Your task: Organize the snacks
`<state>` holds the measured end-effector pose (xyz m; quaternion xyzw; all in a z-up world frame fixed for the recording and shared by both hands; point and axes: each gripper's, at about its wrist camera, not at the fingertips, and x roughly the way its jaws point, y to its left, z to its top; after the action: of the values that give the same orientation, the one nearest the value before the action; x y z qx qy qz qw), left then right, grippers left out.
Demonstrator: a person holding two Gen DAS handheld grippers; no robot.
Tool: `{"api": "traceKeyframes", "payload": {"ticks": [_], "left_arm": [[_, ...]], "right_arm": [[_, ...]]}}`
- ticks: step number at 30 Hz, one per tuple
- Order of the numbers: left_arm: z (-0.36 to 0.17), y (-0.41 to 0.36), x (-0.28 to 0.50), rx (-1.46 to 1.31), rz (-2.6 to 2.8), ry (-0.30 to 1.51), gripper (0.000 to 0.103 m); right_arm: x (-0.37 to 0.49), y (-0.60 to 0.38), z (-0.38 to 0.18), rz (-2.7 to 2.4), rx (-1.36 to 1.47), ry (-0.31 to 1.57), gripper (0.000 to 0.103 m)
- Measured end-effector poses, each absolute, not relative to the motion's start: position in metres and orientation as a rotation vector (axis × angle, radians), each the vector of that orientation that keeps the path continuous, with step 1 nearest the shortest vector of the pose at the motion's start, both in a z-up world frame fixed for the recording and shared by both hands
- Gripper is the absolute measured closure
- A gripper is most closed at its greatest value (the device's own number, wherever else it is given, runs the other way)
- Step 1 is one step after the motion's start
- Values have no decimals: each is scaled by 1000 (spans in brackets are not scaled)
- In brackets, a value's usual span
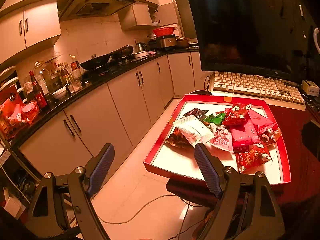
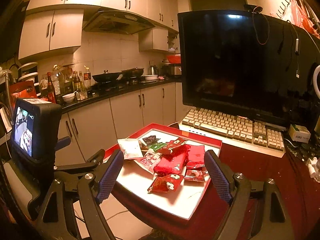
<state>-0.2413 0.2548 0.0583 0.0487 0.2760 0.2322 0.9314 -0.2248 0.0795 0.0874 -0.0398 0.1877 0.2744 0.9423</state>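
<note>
While both claws hang short of the snacks, neither grips anything. Left claw [image 1: 154, 169]: jaws spread wide, blue ribbed pads bare, floor tiles between them; its right-hand pad overlaps the near-left part of the red tray [image 1: 160, 140] in the left wrist view. Right claw [image 2: 163, 173]: jaws wide too, empty, framing the snack pile from the near side without touching it.

Tray is shallow, red-rimmed, white inside, sitting on the dark red surface [image 2: 250, 160] with its left corner jutting past the edge over the floor. Snacks lie heaped in the tray's middle and far half. White packet [image 1: 192, 129] at the left of the heap, pink Lotso packet [image 1: 221, 138] just beside it, green packet [image 1: 215, 118] and dark packet [image 1: 195, 112] behind. Red flat packs [image 1: 243, 133] stacked at centre; red flowered packet [image 1: 254, 157] lies nearest, apart from the stack.

Beyond the tray: beige keyboard [image 2: 230, 127] and dark monitor [image 2: 230, 64]. Kitchen counter [image 1: 96, 82] with bottles and pans runs along the left wall.
</note>
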Motion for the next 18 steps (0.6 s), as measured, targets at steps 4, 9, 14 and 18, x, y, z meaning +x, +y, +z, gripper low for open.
{"api": "traceKeyframes", "payload": {"ticks": [4, 9, 14, 18], "left_arm": [[58, 256, -241, 99, 474, 568, 20], [56, 257, -240, 92, 471, 575, 20], [56, 257, -239, 91, 470, 577, 20], [54, 258, -239, 78, 463, 581, 20]], "right_arm": [[-227, 80, 85, 557, -86, 377, 18], [-229, 78, 86, 548, -82, 357, 17], [-232, 76, 86, 531, -80, 332, 14], [-233, 76, 86, 513, -87, 319, 10]]}}
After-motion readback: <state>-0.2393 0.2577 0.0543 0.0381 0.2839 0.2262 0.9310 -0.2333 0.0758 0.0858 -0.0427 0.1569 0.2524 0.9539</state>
